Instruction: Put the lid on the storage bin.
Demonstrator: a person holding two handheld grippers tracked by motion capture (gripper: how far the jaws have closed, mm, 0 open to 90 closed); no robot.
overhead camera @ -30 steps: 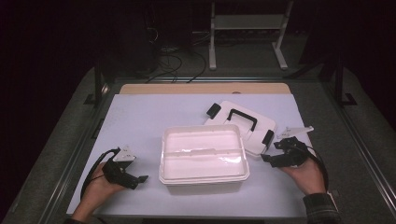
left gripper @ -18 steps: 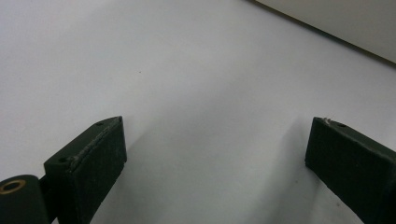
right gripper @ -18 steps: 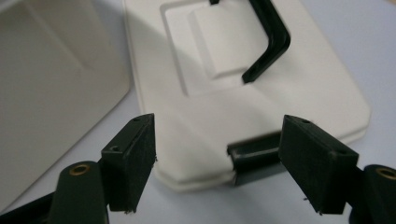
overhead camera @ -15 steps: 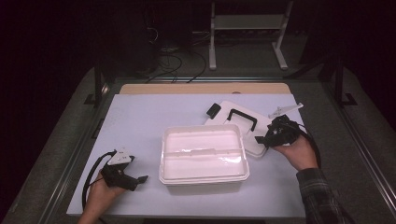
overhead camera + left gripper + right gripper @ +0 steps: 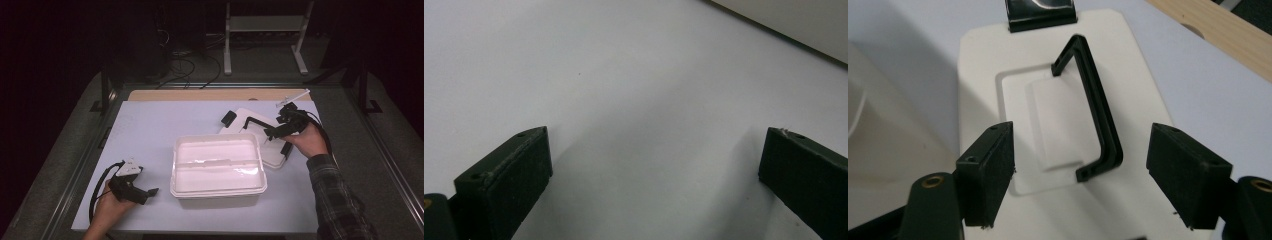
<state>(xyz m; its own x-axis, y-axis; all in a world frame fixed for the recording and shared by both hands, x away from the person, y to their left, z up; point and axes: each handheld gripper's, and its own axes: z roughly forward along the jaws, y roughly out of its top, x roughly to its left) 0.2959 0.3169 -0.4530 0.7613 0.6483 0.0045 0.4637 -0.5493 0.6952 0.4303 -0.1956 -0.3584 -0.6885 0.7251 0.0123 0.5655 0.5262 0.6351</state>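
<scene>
Your right gripper (image 5: 1080, 182) hangs with its 2 jaws spread wide and empty, straddling the near end of the black handle (image 5: 1098, 120) that stands up from the white lid (image 5: 1058, 100). In the high view that right gripper (image 5: 280, 129) sits above the lid (image 5: 257, 131), which lies flat on the pale table mat (image 5: 150, 125) just behind the right corner of the open white container (image 5: 217, 165), a black latch (image 5: 229, 119) at its far end. To take the handle well, centre it between the pads, lower until they flank the bar's long straight run, then close across it rather than on the corner post, where the grip would likely twist. Lift level; the lid looks light and could swing. Your left gripper (image 5: 649, 185) rests low over bare mat, jaws equally wide with nothing between them; in the high view that left gripper (image 5: 131, 186) lies just left of the container, ready to steady its wall.
</scene>
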